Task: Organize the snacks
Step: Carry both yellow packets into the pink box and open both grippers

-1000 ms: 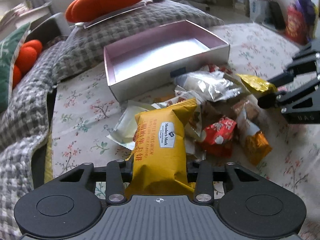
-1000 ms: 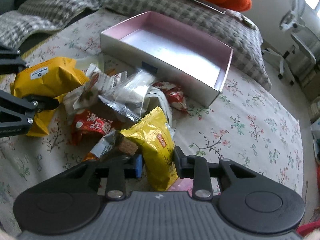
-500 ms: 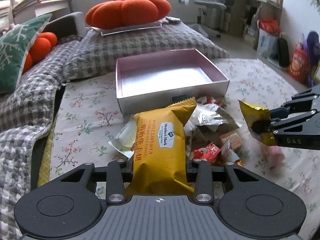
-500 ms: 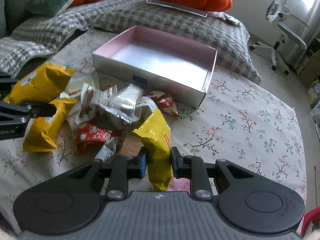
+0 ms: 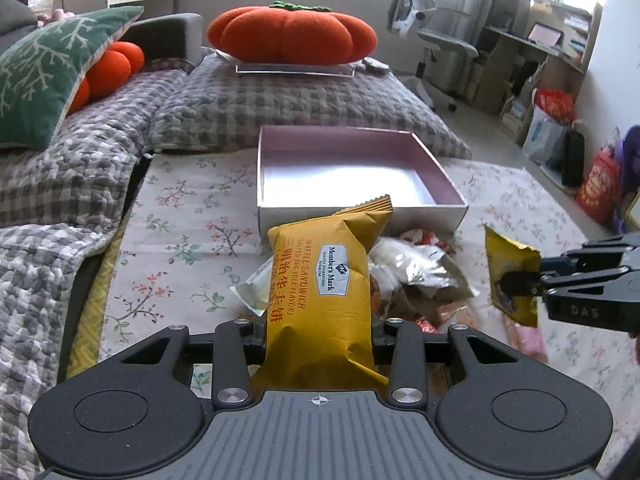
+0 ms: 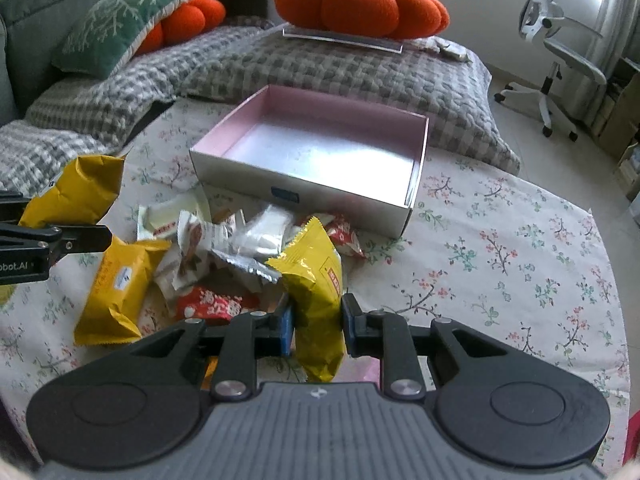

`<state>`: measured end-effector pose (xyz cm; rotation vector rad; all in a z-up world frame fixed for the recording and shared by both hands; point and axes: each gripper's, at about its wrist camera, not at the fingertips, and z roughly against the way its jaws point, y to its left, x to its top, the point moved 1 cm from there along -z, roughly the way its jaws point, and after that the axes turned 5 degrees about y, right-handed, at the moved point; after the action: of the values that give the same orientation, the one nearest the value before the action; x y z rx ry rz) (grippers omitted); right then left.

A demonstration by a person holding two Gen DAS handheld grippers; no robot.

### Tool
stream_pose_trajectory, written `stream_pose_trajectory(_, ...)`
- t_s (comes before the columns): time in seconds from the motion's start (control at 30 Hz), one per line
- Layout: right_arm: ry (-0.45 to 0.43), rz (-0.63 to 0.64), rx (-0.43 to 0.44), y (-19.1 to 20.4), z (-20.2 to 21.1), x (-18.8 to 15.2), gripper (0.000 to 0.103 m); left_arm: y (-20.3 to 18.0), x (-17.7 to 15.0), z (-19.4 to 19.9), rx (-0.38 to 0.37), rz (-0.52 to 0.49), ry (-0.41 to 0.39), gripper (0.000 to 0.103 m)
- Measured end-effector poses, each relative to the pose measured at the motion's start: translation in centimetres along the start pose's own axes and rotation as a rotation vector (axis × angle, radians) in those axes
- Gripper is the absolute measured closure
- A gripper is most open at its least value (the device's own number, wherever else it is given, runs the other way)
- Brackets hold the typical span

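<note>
My left gripper [image 5: 320, 330] is shut on a large yellow waffle sandwich pack [image 5: 320, 292] and holds it above the snack pile; it also shows in the right wrist view [image 6: 76, 196]. My right gripper [image 6: 316, 320] is shut on a small yellow snack packet [image 6: 316, 292], seen at the right of the left wrist view [image 5: 510, 280]. An empty pink-lined white box [image 5: 344, 176] [image 6: 320, 160] lies open beyond the pile. The pile [image 6: 224, 248] holds silver, white and red packets and another yellow pack [image 6: 116, 288].
Everything lies on a floral sheet [image 6: 500, 248]. Grey checked cushions [image 5: 280, 100] border the far and left sides, with an orange pumpkin cushion [image 5: 292, 36] and a green pillow [image 5: 44, 72]. An office chair [image 6: 560, 48] and bags [image 5: 600, 184] stand on the floor to the right.
Both grippers have lifted their yellow packets up from the pile, and both views have risen and tilted up, so the box now sits further ahead.
</note>
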<state>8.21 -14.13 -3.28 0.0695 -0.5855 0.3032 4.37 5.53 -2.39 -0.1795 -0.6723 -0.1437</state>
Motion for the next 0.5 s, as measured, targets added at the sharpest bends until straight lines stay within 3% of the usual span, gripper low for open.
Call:
stream_pose_trajectory(0.33,-0.009,-0.066,0.054,-1.0,-0.4,1.7,0.081,0.1,2.5,-1.5,-0.024,0.047,0.003,0.067)
stream_pose_trajectory(0.5,-0.016,-0.107,0.093,-2.0,-0.7,3.2,0.081,0.7,4.2,-2.5,-0.075,0.111,-0.014,0.067)
